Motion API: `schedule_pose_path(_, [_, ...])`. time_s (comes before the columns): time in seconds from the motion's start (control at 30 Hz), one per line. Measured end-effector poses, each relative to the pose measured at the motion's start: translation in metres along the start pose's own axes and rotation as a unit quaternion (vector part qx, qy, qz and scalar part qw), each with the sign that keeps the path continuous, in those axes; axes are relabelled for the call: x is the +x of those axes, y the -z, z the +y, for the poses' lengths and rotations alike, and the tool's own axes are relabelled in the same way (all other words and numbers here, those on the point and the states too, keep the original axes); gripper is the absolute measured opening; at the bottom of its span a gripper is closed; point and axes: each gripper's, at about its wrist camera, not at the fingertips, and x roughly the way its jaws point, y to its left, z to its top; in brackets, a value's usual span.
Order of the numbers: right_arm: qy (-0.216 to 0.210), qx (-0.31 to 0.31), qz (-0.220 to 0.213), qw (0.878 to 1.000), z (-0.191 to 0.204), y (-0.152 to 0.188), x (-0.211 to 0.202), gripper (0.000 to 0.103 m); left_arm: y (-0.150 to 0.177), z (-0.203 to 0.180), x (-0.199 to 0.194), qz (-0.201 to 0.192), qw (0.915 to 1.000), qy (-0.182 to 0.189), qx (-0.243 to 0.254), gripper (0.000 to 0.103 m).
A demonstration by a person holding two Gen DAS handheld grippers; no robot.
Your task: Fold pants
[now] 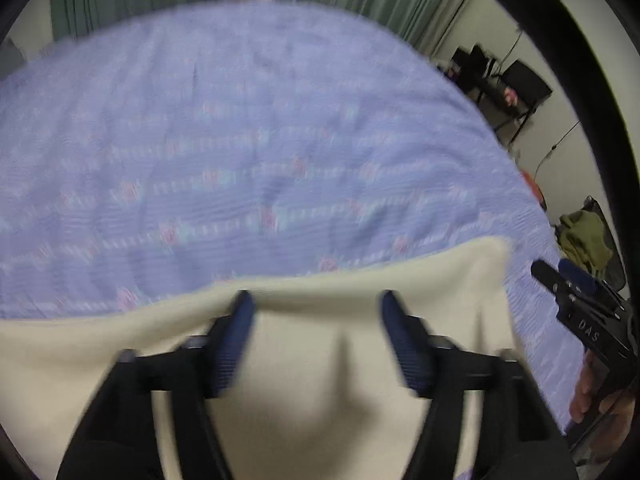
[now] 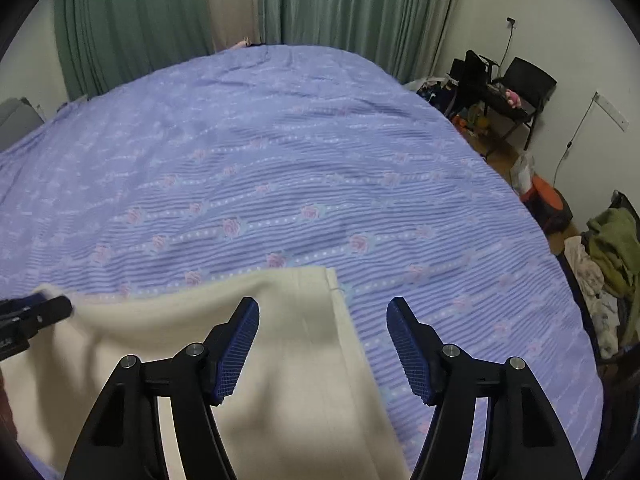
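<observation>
pants (image 2: 280, 344): cream, flat at the bed's (image 2: 280, 152) near edge, ready for folding
left gripper (image 1: 316, 312): jaws apart over the hem
right gripper (image 2: 323, 316): jaws apart, straddling the side edge

The cream, soft matt fleece cloth pants (image 2: 280, 344) are lying on the lilac ribbed cloth bedspread with pink roses (image 2: 320, 168). The right gripper (image 2: 323, 320) is showing matt black plastic arms, ridged blue rubbery pads (image 2: 408, 352) and shiny metal rivets.
</observation>
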Motion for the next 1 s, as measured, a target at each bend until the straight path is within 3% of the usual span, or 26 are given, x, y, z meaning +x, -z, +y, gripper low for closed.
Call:
schedule_pose_path(0.03, [0.0, 0.0, -0.005, 1.0, -0.002, 0.001, -0.007, 0.066, 0.0, -0.007, -0.013, -0.024, 0.9996, -0.01, 0.013, 0.076])
schedule_pose_path(0.13, [-0.012, -0.001, -0.02, 1.0, -0.008, 0.006, -0.035, 0.066, 0.001, -0.022, -0.044, -0.044, 0.9984, 0.004, 0.034, 0.076])
schedule_pose_path(0.3, [-0.057, -0.002, -0.047, 0.997, -0.009, 0.027, -0.094, 0.066, 0.033, -0.034, -0.115, -0.087, 0.9947, 0.008, 0.054, 0.078])
schedule_pose_path(0.57, [-0.142, -0.012, -0.071, 0.987, 0.012, 0.082, -0.206, 0.072, 0.102, -0.026, -0.222, -0.116, 0.9931, -0.016, 0.013, 0.085])
schedule_pose_path(0.77, [-0.185, -0.049, -0.078, 0.978, 0.056, 0.116, -0.274, 0.072, 0.153, 0.009, -0.291, -0.122, 0.9908, -0.049, -0.032, 0.087])
schedule_pose_path(1.0, [-0.248, -0.062, -0.048, 0.966, 0.134, 0.156, -0.311, 0.072, 0.213, 0.098, -0.354, -0.124, 0.9834, -0.094, -0.093, 0.088])
